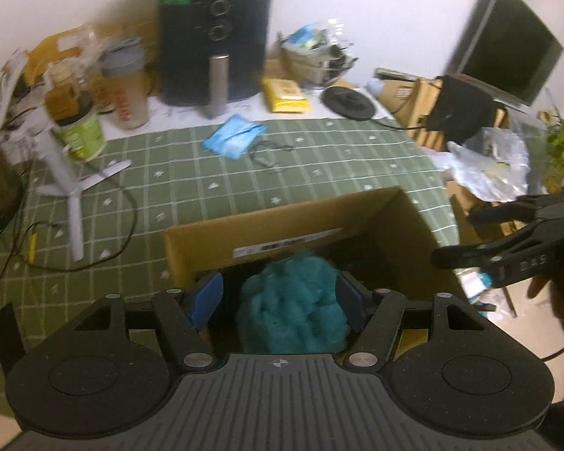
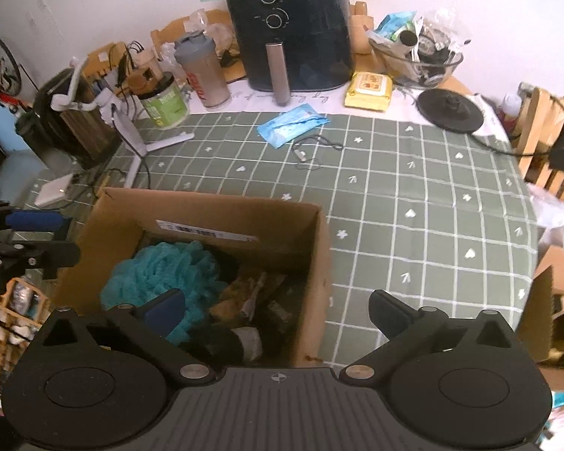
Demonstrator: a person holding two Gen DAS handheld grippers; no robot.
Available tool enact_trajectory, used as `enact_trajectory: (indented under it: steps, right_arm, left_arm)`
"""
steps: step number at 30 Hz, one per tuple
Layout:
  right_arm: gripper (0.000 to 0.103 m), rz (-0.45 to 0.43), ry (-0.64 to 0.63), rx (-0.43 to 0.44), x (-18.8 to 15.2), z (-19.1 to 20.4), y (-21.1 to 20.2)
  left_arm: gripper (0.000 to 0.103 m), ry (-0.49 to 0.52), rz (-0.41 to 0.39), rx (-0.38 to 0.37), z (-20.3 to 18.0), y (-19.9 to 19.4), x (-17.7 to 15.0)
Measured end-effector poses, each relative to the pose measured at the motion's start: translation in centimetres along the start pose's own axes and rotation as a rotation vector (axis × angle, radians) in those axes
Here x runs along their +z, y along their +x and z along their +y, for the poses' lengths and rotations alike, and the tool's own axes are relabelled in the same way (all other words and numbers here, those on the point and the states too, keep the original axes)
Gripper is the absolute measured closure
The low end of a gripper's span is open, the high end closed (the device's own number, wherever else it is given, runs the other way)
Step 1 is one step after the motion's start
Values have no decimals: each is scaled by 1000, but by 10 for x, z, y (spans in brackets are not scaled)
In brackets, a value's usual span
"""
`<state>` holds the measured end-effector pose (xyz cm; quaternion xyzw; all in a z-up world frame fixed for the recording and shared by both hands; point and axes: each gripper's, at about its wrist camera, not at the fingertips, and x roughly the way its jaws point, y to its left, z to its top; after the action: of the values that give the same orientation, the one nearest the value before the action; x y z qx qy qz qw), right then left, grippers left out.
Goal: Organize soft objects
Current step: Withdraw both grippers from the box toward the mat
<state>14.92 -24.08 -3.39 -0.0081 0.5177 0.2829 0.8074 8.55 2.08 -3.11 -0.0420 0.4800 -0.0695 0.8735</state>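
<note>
Desk (image 2: 413,195) under green grid cloth. Open cardboard box (image 2: 319,248) at 7 o'clock. Black air fryer (image 2: 300,26) at 12, yellow wipes pack (image 2: 369,90) just right of it. Blue packet (image 2: 291,124) mid-desk. Green-labelled jar (image 2: 165,103) at 10. Black round base (image 2: 449,111) at 2.

Matt brown cardboard is seen in the box (image 2: 321,233); fluffy teal mesh in the puff (image 2: 161,267); glossy black plastic in the fryer (image 2: 304,26) at twelve o'clock.
</note>
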Motion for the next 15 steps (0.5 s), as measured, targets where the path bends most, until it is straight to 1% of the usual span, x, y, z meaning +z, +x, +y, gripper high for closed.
enact_trajectory:
  steps: [5, 10, 15]
  right_arm:
    - [0, -12, -62, -47, 5, 5, 1]
    - [0, -19, -70, -79, 9, 4, 5]
    - [0, -15, -80, -110, 9, 1, 9]
  left_arm:
    - [38, -33, 10, 38, 11, -1, -4]
    - [38, -57, 11, 59, 16, -2, -5]
    - [38, -56, 8, 78, 15, 0, -5]
